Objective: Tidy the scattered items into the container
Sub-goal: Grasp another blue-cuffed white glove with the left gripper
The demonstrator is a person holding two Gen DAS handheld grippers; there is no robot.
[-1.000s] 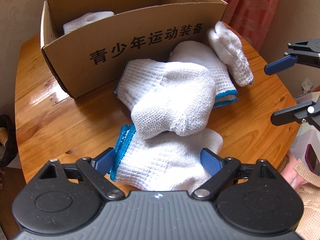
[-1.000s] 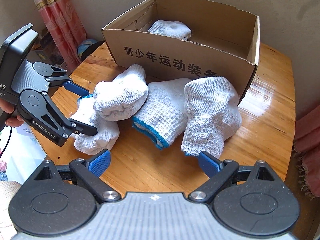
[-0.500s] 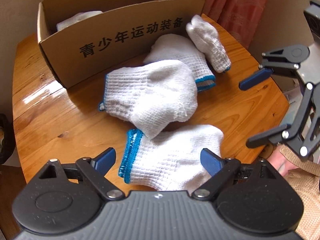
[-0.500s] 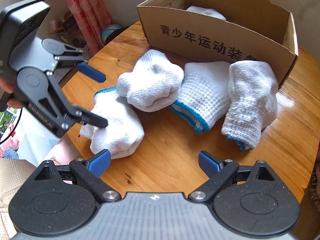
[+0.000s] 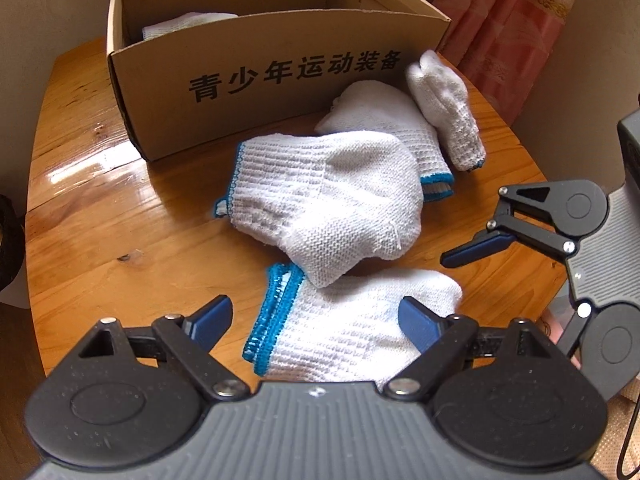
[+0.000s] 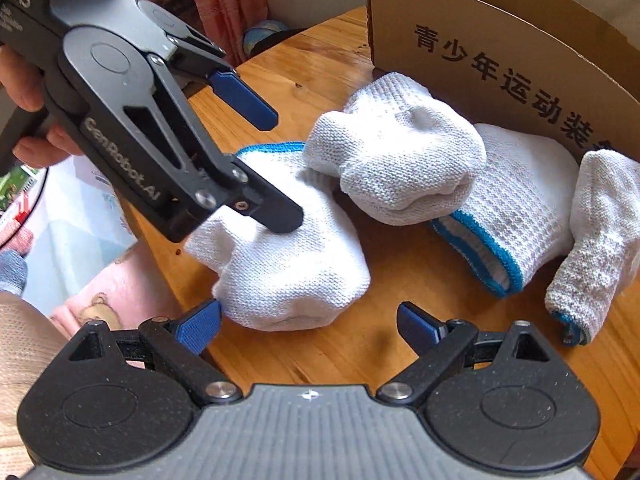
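Your right tongs (image 6: 308,322) have swung in beside your left tongs (image 5: 316,316); both gape wide, empty, around the nearest white knitted blue-cuffed glove (image 5: 352,328) on the wooden surface (image 5: 120,240), before the brown cardboard box (image 5: 280,76).

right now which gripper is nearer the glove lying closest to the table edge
Left. The left gripper is open with that glove between its fingers. The right gripper, also open, sits just short of the glove's other end, not around it.
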